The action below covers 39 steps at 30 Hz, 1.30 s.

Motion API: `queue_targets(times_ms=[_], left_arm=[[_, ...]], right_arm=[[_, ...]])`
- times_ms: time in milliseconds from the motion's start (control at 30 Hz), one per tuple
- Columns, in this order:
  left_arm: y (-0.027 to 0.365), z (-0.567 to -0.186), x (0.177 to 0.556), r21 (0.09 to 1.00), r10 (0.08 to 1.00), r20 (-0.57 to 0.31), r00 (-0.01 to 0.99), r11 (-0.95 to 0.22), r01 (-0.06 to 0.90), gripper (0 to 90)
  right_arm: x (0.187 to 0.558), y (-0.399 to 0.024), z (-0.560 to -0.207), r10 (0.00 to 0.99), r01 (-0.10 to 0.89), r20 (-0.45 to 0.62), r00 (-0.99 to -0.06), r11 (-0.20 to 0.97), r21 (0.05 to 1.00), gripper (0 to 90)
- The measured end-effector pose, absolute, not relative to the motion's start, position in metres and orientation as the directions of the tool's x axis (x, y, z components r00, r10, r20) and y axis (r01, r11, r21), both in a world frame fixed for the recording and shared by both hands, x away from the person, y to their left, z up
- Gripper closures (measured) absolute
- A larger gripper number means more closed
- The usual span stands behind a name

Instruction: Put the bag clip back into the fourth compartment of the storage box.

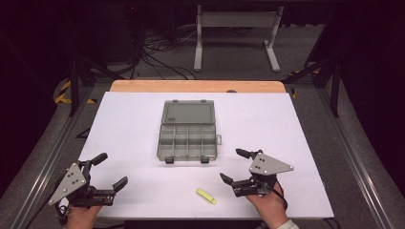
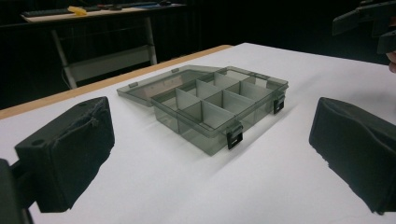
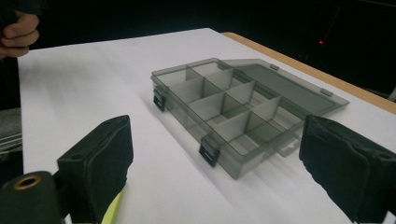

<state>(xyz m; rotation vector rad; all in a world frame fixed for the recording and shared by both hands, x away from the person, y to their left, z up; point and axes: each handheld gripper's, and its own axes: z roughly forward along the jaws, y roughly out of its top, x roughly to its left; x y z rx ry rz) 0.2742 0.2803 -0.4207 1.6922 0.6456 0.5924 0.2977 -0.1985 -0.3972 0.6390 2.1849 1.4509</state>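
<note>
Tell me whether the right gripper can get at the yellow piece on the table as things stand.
Probably yes. The right gripper stands open just beside the yellow piece, which lies flat on the white table with nothing between them. The open box sits farther back, out of the way.

A white table frame (image 1: 236, 28) stands beyond tangled floor cables (image 1: 160, 50).

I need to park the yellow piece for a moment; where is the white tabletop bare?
Bare: the wide strips of white tabletop left and right of the open smoky-grey plastic compartment box, and the strip behind its lid. Crowded: the near edge, where the small yellow block lies between the left gripper and right gripper, both open.
</note>
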Motion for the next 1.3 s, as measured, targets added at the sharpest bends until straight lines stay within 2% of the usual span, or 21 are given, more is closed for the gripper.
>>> queue_targets(times_ms=[833,967,1033,1300], left_arm=[[0.278,-0.422,0.274,0.980,0.700,0.041,0.713,-0.167,0.108,0.8],[0.278,-0.423,0.275,0.980,0.700,0.042,0.713,-0.169,0.109,0.8],[0.277,-0.423,0.274,0.980,0.701,0.046,0.712,-0.171,0.105,0.8],[0.276,-0.423,0.274,0.979,0.702,0.053,0.710,-0.175,0.100,0.8]], right_arm=[[0.298,-0.143,-0.396,0.479,0.119,-0.086,-0.874,0.381,0.917,11.0],[0.295,-0.138,-0.393,0.487,0.122,-0.120,-0.865,0.437,0.891,11.6],[0.294,-0.135,-0.391,0.498,0.165,-0.107,-0.861,0.471,0.867,9.7],[0.293,-0.122,-0.390,0.506,0.286,-0.051,-0.861,0.566,0.773,14.0]])
